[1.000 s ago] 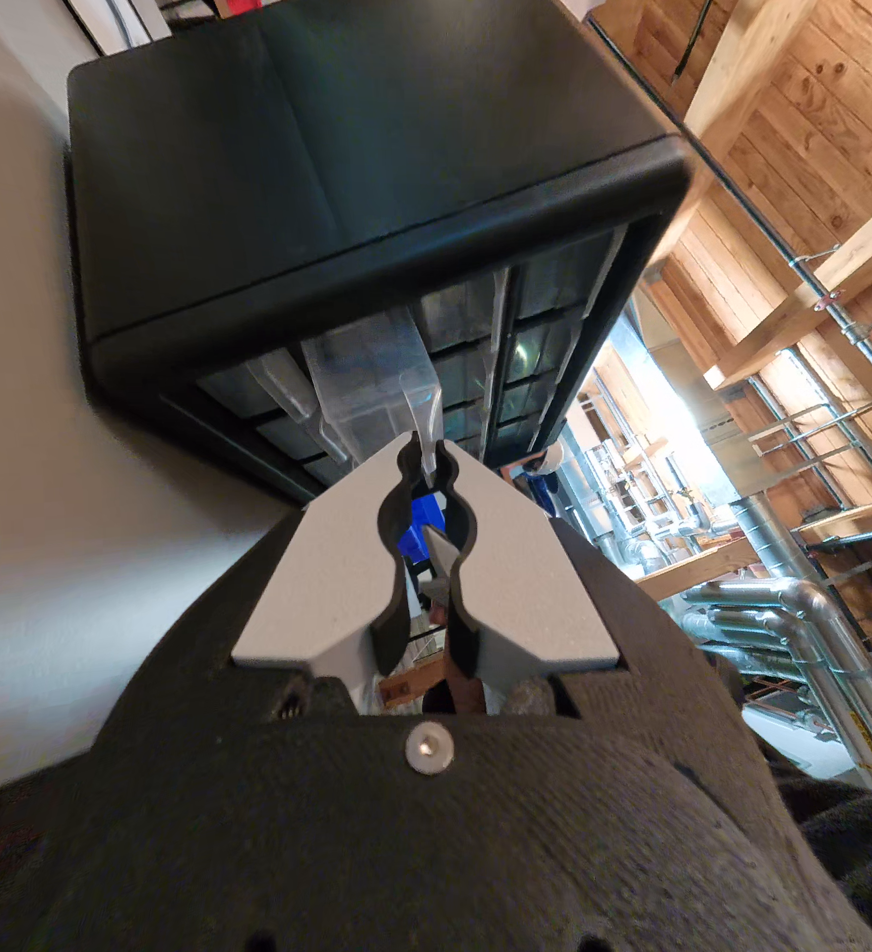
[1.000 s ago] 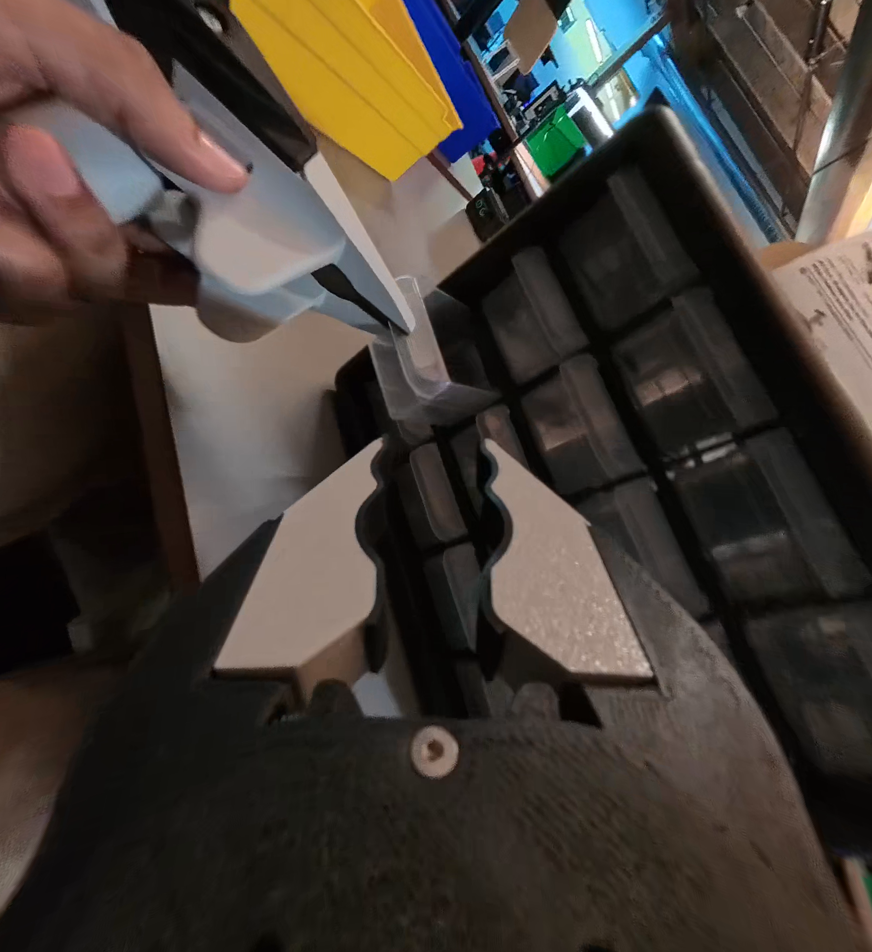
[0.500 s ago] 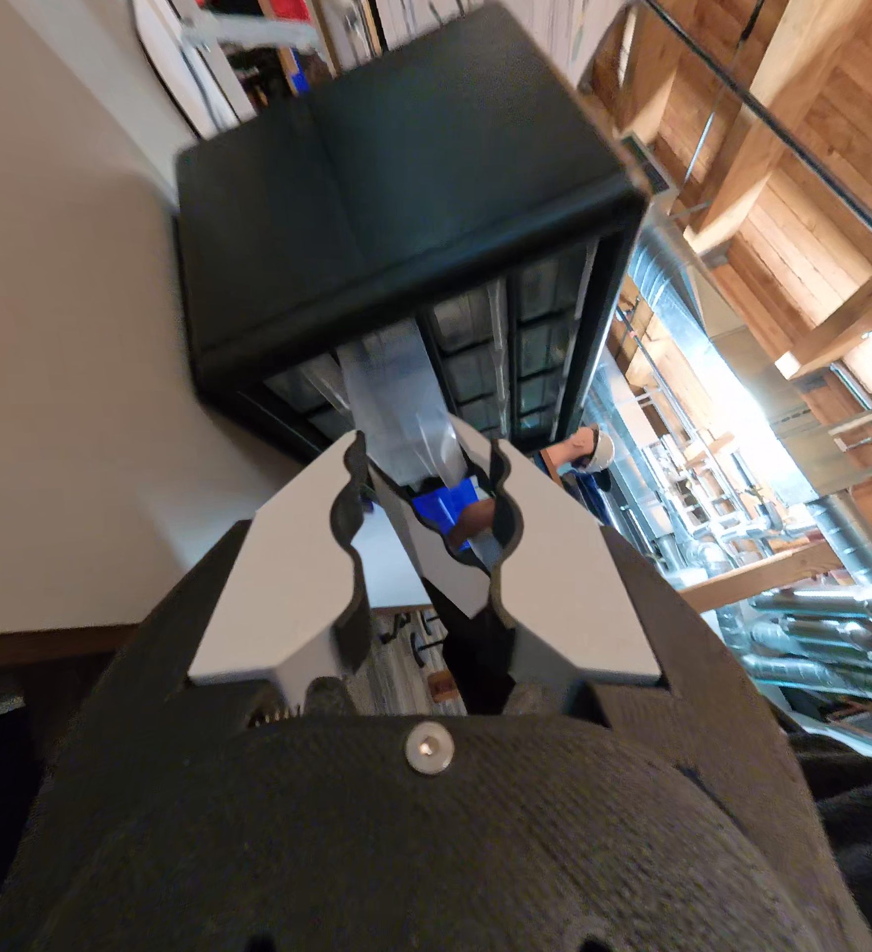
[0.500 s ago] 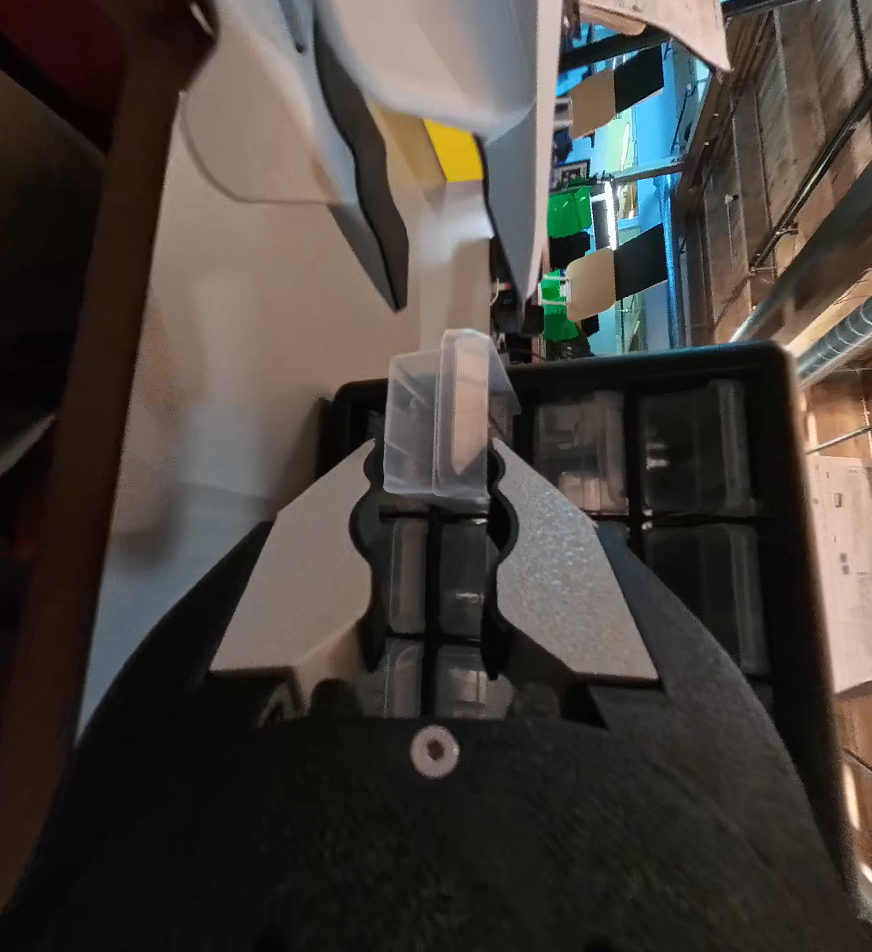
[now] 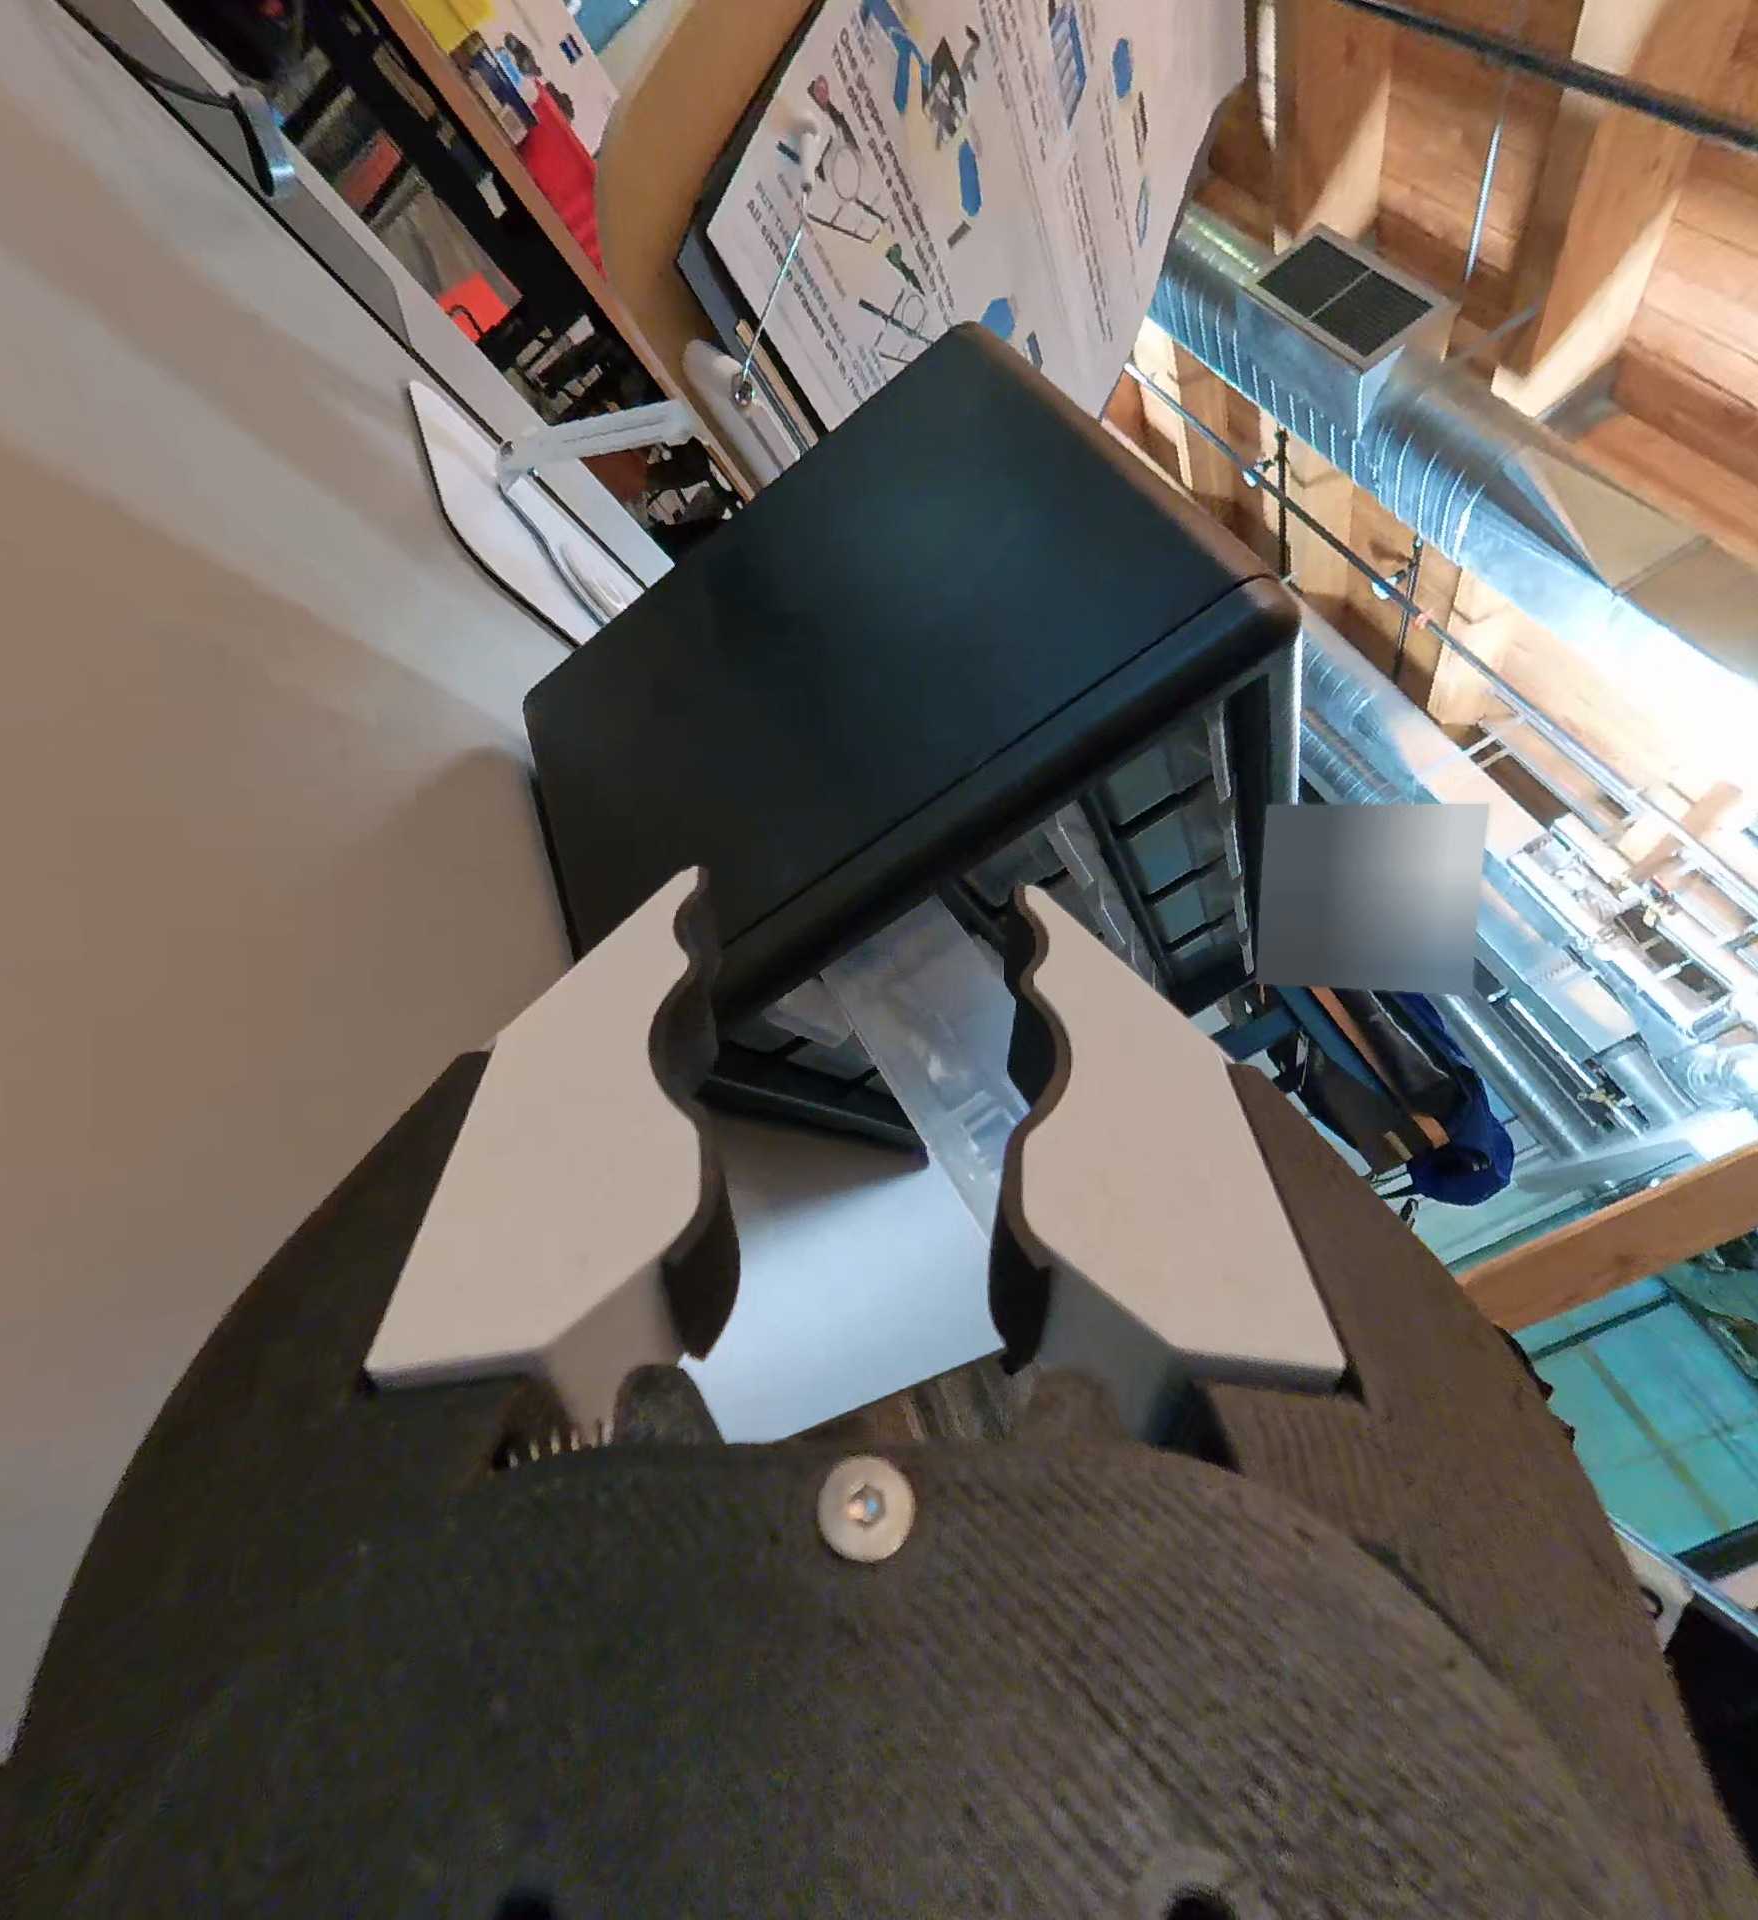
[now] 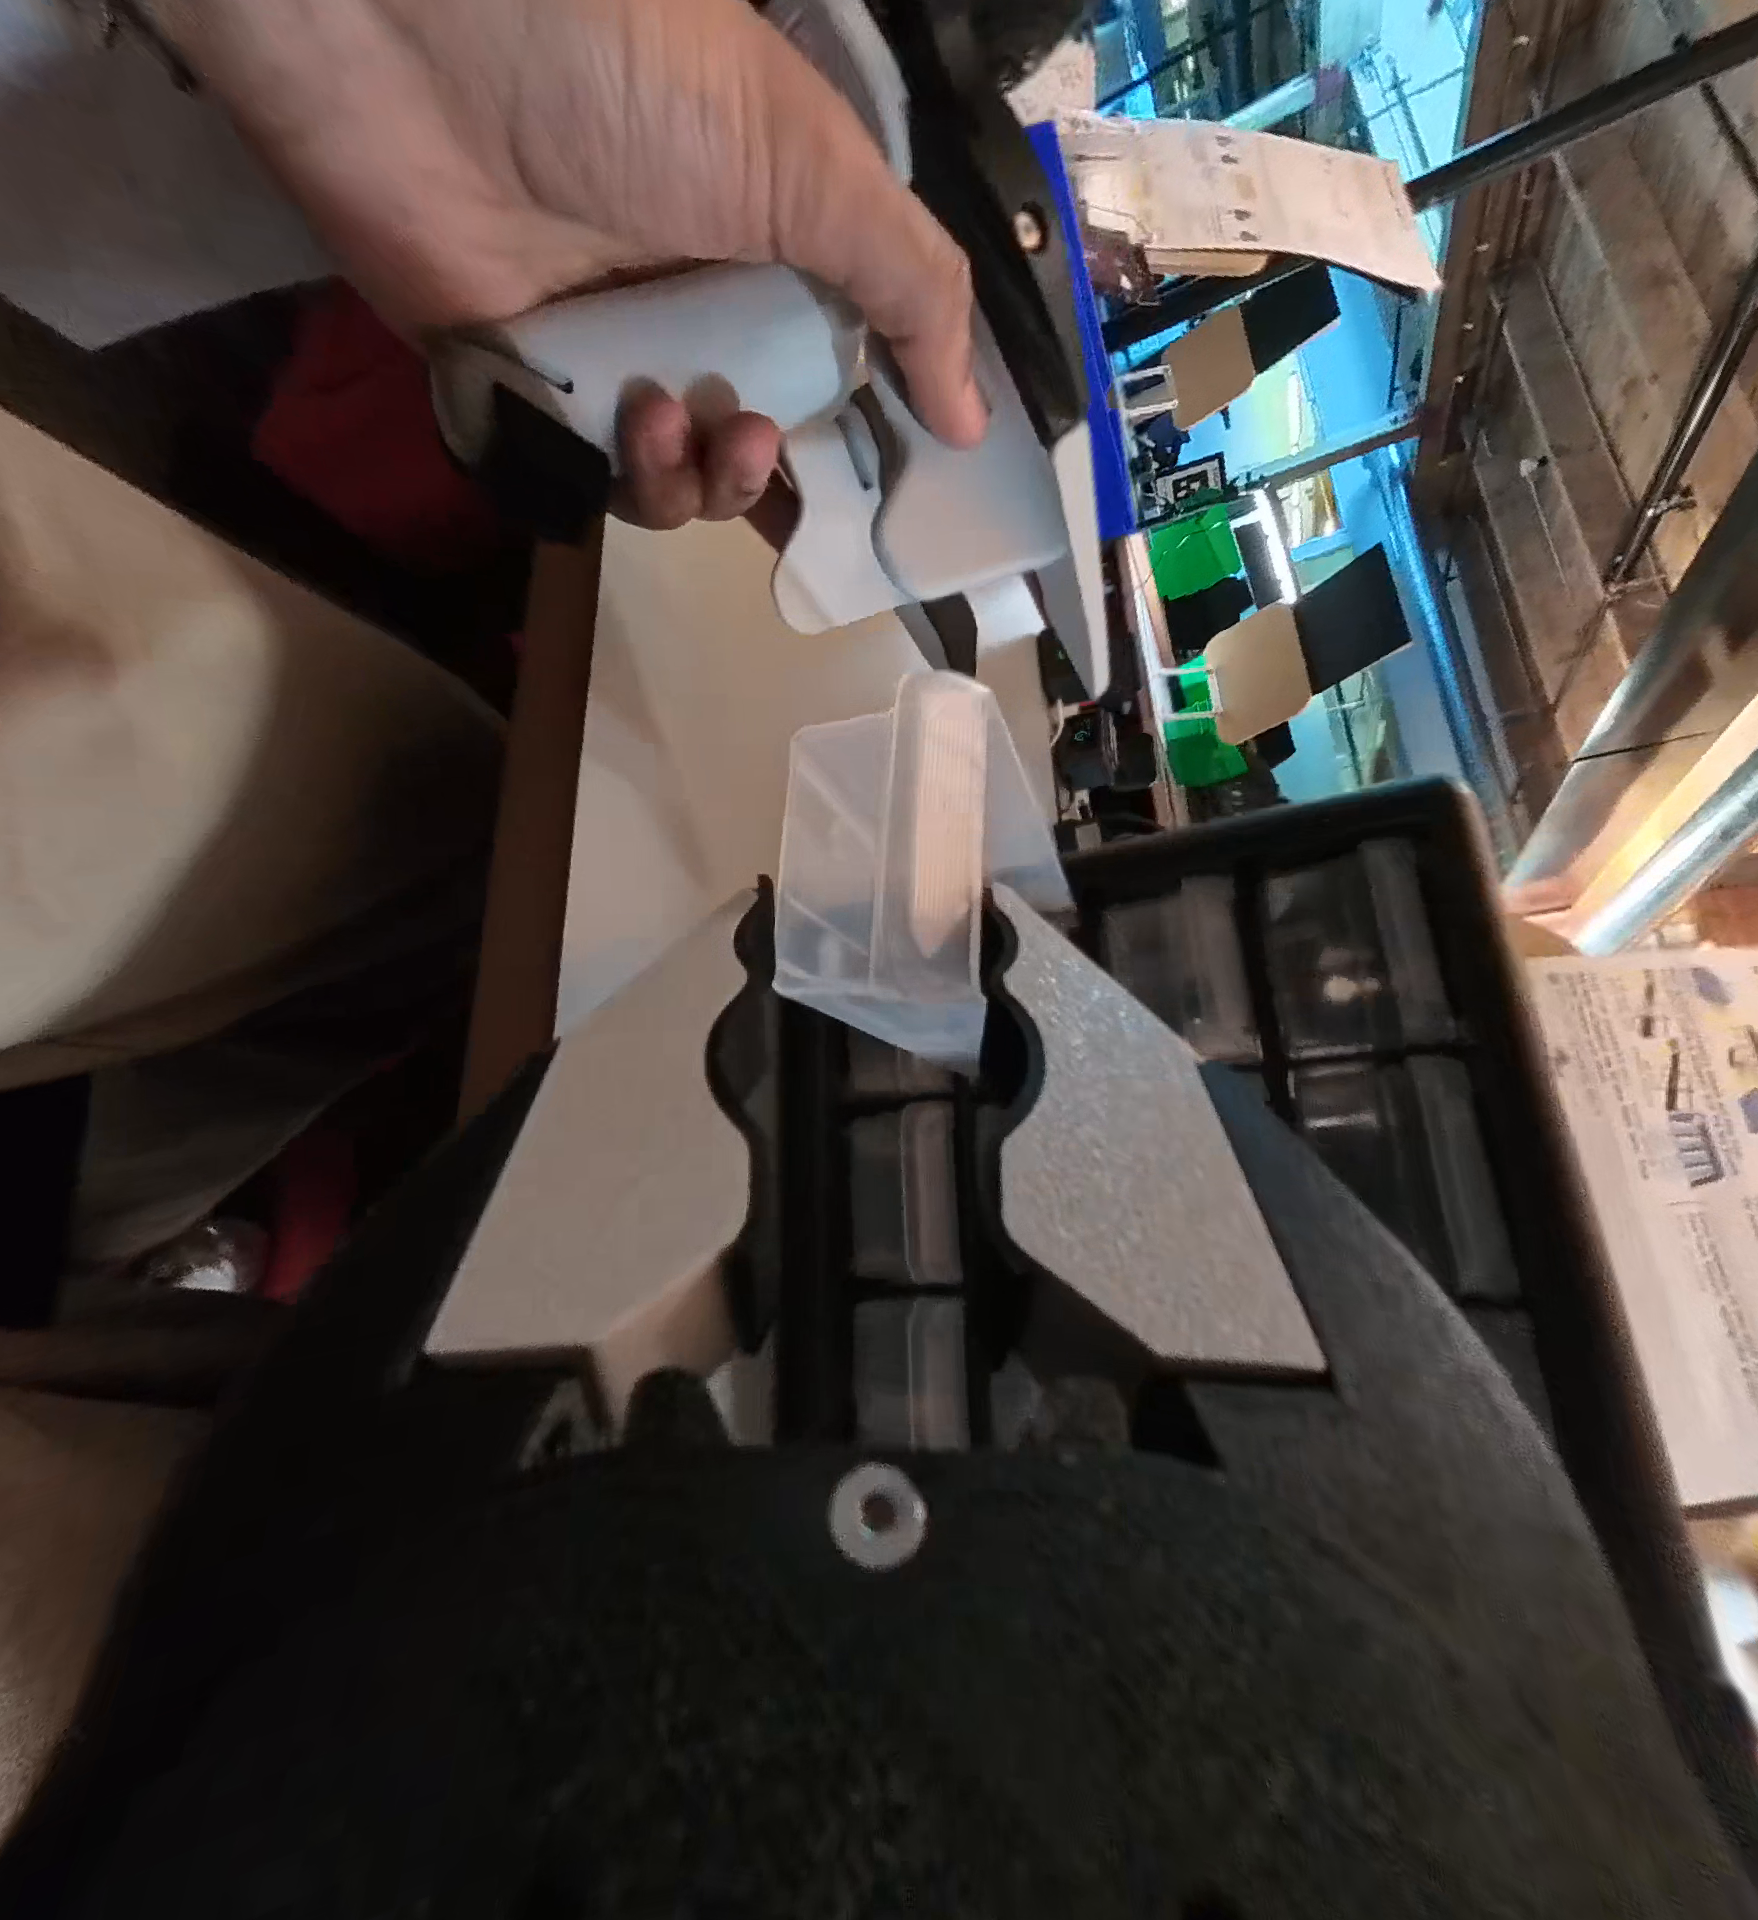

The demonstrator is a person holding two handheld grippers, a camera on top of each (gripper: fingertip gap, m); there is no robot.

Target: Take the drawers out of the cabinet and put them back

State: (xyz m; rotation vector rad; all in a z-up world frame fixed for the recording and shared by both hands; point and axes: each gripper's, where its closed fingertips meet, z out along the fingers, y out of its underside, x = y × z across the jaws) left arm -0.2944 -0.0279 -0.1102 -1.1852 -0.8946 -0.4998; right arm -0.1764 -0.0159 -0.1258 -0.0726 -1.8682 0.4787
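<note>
Left gripper (image 5: 854,1029) backed off the cabinet (image 5: 916,665) on the white table (image 5: 179,727).

Drawer (image 6: 885,894) juts from cabinet (image 6: 1540,1101) front, between right hand-held gripper (image 6: 880,935) fingertips; cabinet on table (image 5: 179,779).

Left tool (image 5: 854,914): grey wavy-edged fingers, black textured body, silver hex screw.
</note>
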